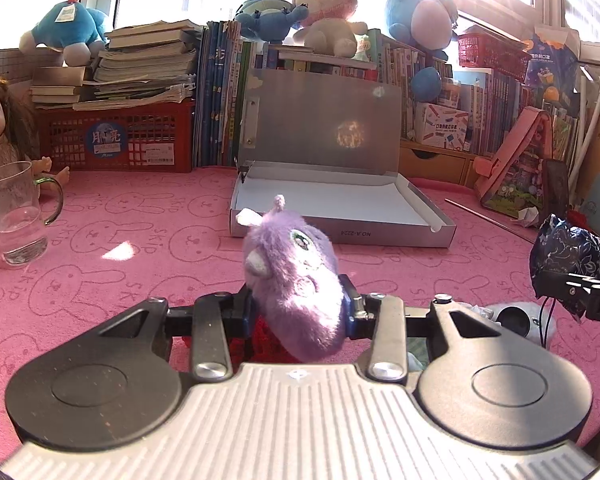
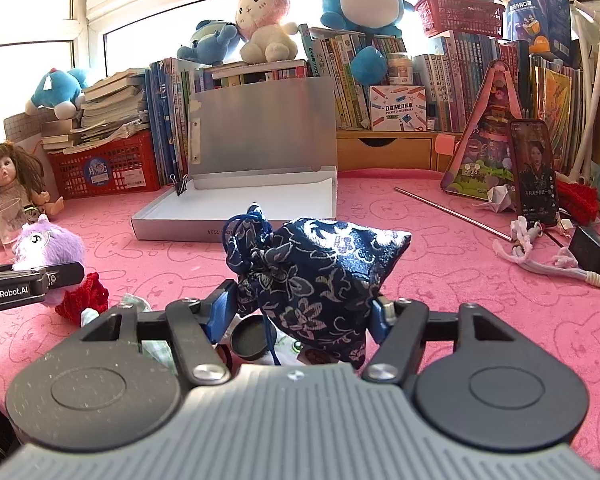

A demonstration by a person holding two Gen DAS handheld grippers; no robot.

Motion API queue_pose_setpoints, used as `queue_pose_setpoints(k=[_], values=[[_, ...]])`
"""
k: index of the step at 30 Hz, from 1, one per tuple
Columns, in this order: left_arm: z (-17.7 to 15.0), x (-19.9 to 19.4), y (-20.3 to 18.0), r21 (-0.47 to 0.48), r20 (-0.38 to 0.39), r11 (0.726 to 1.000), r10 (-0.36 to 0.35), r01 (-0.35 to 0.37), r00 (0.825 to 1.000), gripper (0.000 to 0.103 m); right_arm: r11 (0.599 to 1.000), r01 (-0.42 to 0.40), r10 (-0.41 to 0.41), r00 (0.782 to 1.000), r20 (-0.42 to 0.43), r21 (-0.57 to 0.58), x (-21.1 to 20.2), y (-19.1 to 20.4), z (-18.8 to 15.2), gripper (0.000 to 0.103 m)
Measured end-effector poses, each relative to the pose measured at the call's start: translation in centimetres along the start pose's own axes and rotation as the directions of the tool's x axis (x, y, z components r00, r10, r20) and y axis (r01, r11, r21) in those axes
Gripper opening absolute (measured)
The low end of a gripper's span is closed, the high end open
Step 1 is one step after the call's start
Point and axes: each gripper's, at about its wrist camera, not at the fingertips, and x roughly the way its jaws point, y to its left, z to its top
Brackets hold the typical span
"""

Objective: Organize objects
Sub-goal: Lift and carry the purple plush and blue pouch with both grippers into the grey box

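pink bunny cloth (image 1: 148, 248) | left tool (image 1: 300, 304) tilted down, pinching purple plush (image 1: 296, 280) | right tool (image 2: 304, 308) pinching blue pouch (image 2: 312, 276)

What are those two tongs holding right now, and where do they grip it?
The left tongs pinch a purple plush toy across its lower body. The right tongs squeeze a dark blue patterned pouch by its sides.

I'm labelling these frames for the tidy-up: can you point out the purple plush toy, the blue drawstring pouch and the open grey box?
purple plush toy (image 1: 300, 280), left wrist view, furry body.
blue drawstring pouch (image 2: 320, 276), right wrist view, patterned front.
open grey box (image 1: 320, 120), left wrist view, raised lid.
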Motion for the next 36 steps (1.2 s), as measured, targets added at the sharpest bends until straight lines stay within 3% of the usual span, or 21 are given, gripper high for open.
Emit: queue_pose_setpoints(k=[10, 22, 36], values=[[2.6, 1.3, 0.3, 0.002, 0.007, 1.0, -0.017, 0.017, 1.0, 0.044, 0.999, -0.025, 0.027, 0.999, -0.031, 0.045, 1.7, -1.0, 2.4, 0.063], [6.6, 4.3, 1.3, -0.04, -0.019, 0.997, -0.066, 0.066, 0.998, 0.044, 0.998, -0.068, 0.068, 0.996, -0.06, -0.002, 4.2, -1.1, 6.2, 0.063], [11.7, 10.7, 1.5, -0.068, -0.044, 0.992, -0.113, 0.11, 0.993, 0.044, 0.991, -0.115, 0.122, 0.986, -0.11, 0.071, 10.4, -2.9, 11.8, 0.063]])
